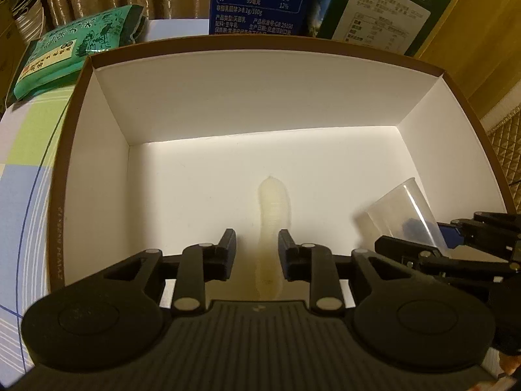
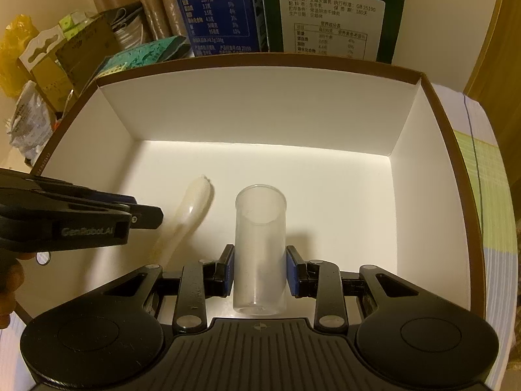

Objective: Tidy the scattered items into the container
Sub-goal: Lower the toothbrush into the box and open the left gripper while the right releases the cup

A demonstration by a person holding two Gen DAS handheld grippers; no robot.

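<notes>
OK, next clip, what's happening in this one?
A person is working two handheld grippers over an open white-lined box. The right gripper is shut on a clear plastic cup and holds it just above the box floor. The left gripper stands slightly open around the handle of a white plastic spoon that lies on the box floor; its pads don't seem to press on it. Milk cartons and a green packet sit outside the box.
</notes>
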